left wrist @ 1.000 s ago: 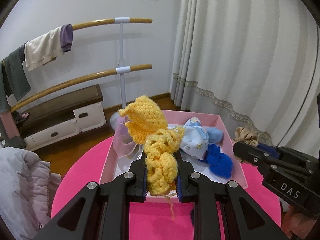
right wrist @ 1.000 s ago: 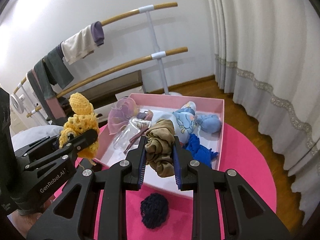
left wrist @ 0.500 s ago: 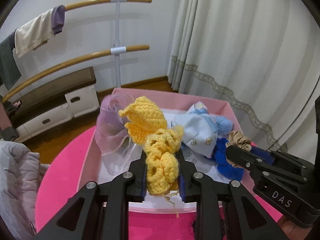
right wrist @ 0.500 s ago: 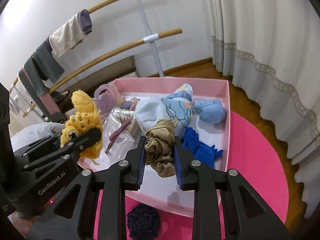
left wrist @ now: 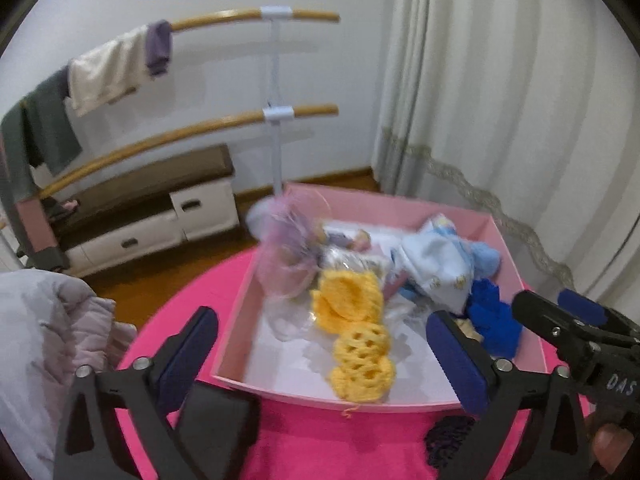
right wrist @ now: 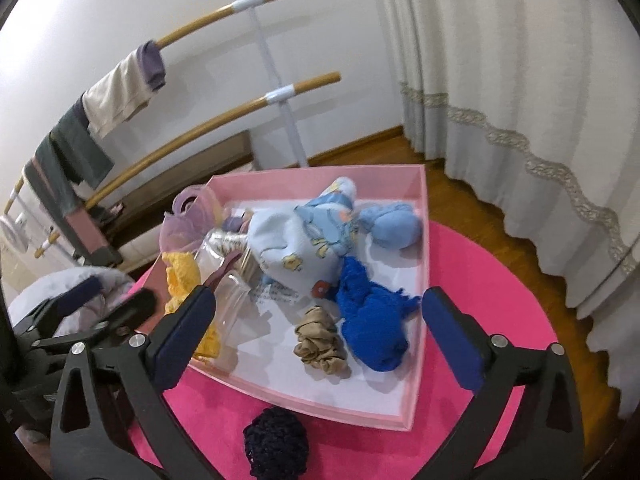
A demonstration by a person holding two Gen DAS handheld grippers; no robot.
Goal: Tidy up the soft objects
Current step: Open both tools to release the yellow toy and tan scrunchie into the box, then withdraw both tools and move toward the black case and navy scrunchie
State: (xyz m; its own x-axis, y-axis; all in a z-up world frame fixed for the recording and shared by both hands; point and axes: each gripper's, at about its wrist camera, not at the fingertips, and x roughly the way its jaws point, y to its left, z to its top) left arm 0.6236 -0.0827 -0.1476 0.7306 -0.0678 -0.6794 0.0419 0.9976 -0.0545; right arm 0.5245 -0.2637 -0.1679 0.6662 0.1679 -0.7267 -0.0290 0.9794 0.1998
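Both my left gripper and right gripper have just sprung their jaws wide, empty. The yellow crocheted toy and tan fabric scrunchie lie in the shallow pink cardboard box. The toy's loose yarn could snag a jaw as I withdraw. 1 dark navy knitted ball waits on the round pink worktop, by white curtains.

Wooden barre rails with draped clothes; white curtain; low drawer bench.
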